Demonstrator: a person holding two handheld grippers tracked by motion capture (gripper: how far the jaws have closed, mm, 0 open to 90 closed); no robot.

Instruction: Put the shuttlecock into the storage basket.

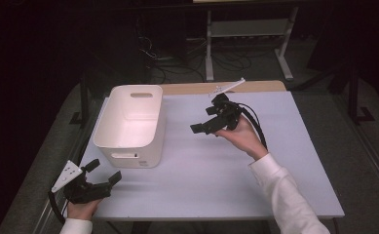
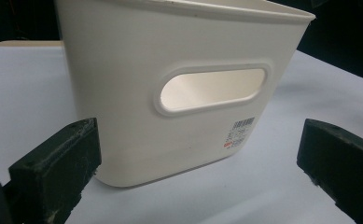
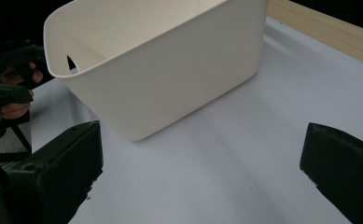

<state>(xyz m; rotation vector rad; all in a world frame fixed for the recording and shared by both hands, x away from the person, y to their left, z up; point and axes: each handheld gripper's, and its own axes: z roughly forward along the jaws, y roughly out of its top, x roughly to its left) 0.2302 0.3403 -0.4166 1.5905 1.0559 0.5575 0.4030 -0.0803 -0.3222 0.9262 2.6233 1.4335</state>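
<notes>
While the white bin (image 1: 131, 124) stands untouched | left tongs (image 1: 104, 175) spread (near its handle) | right tongs (image 1: 204, 126) spread, empty

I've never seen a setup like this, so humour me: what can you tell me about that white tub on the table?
The white tub is a rectangular bin with rounded corners, seemingly smooth plastic, and looks empty. Each short end has an oval handle slot; a small barcode sticker sits below the near one. It stands upright on the table, toward its left side. Nothing grips it: the left gripper and right gripper are both apart from it, jaws open.
</notes>
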